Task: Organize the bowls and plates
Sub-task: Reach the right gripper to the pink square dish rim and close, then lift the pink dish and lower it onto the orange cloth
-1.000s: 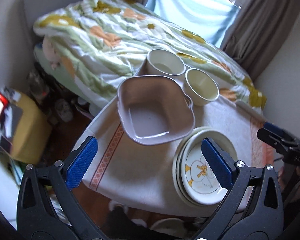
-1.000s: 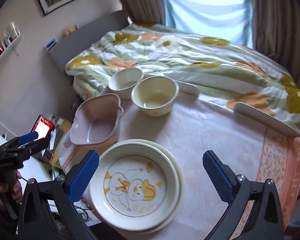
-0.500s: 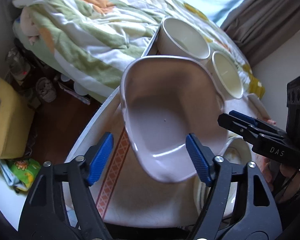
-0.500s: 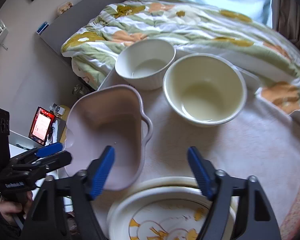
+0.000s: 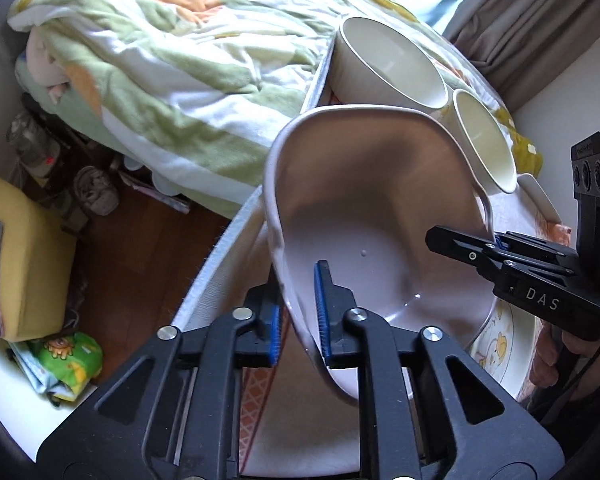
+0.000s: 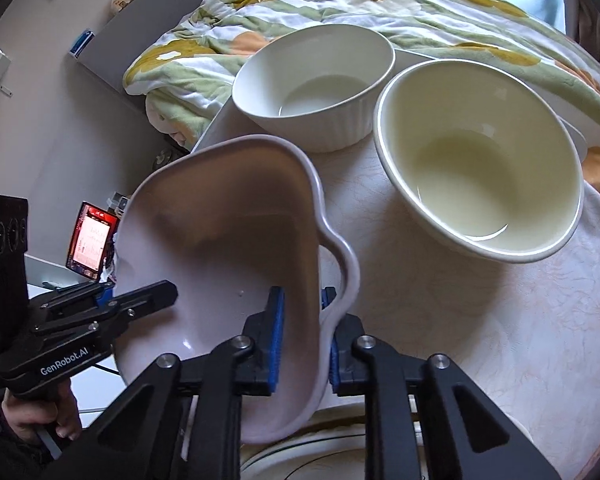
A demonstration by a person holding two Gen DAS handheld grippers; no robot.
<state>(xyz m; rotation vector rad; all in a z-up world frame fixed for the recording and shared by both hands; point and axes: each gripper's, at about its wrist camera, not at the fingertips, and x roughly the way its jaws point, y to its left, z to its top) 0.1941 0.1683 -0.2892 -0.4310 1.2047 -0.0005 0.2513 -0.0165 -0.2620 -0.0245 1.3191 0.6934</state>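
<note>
The pale pink handled dish (image 5: 364,208) sits at the counter (image 6: 480,320) edge, gripped on opposite walls. The left tool (image 5: 298,312) has just closed its jaws, blue pads pinching the dish's near wall; the right tool (image 6: 300,336) has likewise just closed, pinching the wall beside the looped handle. Just behind stand a white ribbed bowl (image 6: 316,80) and a cream bowl (image 6: 480,160), side by side. A duck-print plate (image 5: 504,344) lies partly under the dish. A floral quilt (image 5: 172,52) covers the bed beyond
</note>
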